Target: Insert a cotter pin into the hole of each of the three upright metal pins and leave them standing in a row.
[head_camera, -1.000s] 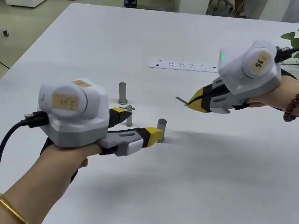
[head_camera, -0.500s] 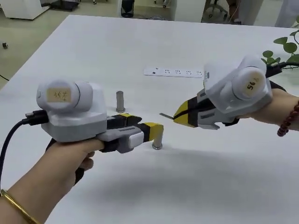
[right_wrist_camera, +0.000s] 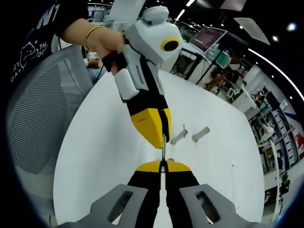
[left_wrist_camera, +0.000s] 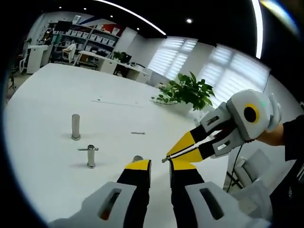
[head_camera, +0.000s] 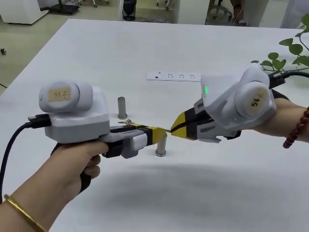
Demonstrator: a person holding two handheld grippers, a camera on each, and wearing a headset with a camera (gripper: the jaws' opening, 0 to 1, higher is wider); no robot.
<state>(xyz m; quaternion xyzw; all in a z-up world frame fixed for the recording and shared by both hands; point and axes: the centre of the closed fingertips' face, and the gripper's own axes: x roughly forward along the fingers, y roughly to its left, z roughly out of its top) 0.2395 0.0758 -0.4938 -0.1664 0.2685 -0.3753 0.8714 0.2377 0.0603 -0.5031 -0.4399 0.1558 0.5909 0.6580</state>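
**At the near metal pin (head_camera: 161, 146): cotter pin (right_wrist_camera: 164, 145) lined up, not in yet**

On the table (head_camera: 217, 193) we read three uprights in a row. The far metal pin (head_camera: 121, 107) is bare. The middle metal pin (left_wrist_camera: 90, 156) already has a cotter through it. The near one sits just under the left gripper (head_camera: 157, 135) tips. A loose cotter pin (left_wrist_camera: 138, 133) lies further off on the table.

Handling, our judgement:
- The held cotter pin is thin steel wire, so light, stiff and slick. It will likely swivel if pinched mid-length. We'd hold it at the head end and leave the leg free.
- The metal pin is a short solid cylinder on a small foot, so a side push could topple it. We'd brace it low on the shank, below the hole.

Pose:
- The left gripper is held level and low, pointing right. Its jaws are narrow with nothing seen in the gap. The pin's top peeks out beside one jaw, and we cannot tell whether they touch.
- The right gripper (head_camera: 176, 128) comes in from the right, angled down and to the left. Its jaws are clamped on the cotter pin, whose tip almost meets the left tips.
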